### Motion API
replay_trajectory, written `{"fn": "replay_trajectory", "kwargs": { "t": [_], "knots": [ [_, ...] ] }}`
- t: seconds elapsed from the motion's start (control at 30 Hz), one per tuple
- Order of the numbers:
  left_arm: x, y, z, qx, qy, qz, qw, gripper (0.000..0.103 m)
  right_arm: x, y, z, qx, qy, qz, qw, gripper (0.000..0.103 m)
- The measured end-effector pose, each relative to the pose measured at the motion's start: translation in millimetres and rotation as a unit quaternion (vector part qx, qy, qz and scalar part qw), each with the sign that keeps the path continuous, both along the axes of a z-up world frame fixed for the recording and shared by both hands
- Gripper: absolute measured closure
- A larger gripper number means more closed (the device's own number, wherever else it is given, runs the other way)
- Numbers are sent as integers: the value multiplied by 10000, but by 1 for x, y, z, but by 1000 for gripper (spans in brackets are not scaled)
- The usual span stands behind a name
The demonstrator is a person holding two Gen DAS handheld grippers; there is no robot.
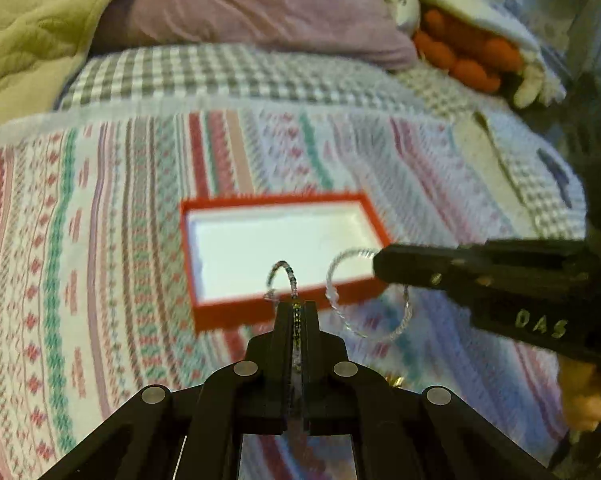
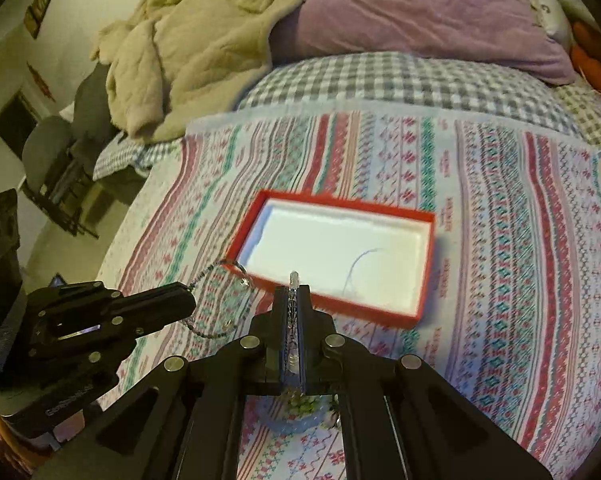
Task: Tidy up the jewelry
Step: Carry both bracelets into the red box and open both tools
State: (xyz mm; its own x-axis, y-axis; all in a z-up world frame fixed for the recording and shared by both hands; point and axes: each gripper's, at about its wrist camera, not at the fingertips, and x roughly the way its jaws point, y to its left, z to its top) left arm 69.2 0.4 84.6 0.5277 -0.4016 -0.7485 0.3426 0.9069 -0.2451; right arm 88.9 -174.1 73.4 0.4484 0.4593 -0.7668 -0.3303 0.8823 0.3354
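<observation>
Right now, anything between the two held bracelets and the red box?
Nothing visible. The left gripper is shut on the dark beaded bracelet, the right gripper on the clear bracelet. Both hang at the near edge of the open red box, whose white inside holds only a thin thread.

You are holding your left gripper [image 1: 296, 308] just short of the near rim of the red box [image 1: 236, 316], its jaws pinched almost together on a dark beaded bracelet [image 1: 282, 276]. You are holding your right gripper [image 2: 294, 292] closed on a clear beaded bracelet [image 2: 293, 280] at the same near rim, its fingers reaching in from the box's right side, close beside your left gripper without touching it.
</observation>
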Motion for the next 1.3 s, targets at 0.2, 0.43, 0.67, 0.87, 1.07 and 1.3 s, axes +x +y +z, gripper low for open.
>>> {"fn": "replay_trajectory", "kwargs": {
  "t": [0.2,0.43,0.67,0.87,1.07,1.3],
  "knots": [
    [20,-13,2,-370,-139,30,9992,103,16,-21,9,196,-101,-322,9992,99],
    [54,-15,-22,-958,105,209,9951,103,35,-34,5,295,-104,-616,9976,99],
    [70,-2,-49,-413,288,669,9965,103,47,-21,-5,348,40,-529,9980,99],
    [74,7,-62,-89,328,903,9953,103,53,-7,-16,320,76,-441,9985,99],
    [74,3,-65,323,194,897,9953,103,64,-20,-40,-108,166,-715,9972,99],
    [73,-2,-62,582,-24,824,9949,103,68,-24,-43,-362,120,-818,9959,97]
  ]
}}
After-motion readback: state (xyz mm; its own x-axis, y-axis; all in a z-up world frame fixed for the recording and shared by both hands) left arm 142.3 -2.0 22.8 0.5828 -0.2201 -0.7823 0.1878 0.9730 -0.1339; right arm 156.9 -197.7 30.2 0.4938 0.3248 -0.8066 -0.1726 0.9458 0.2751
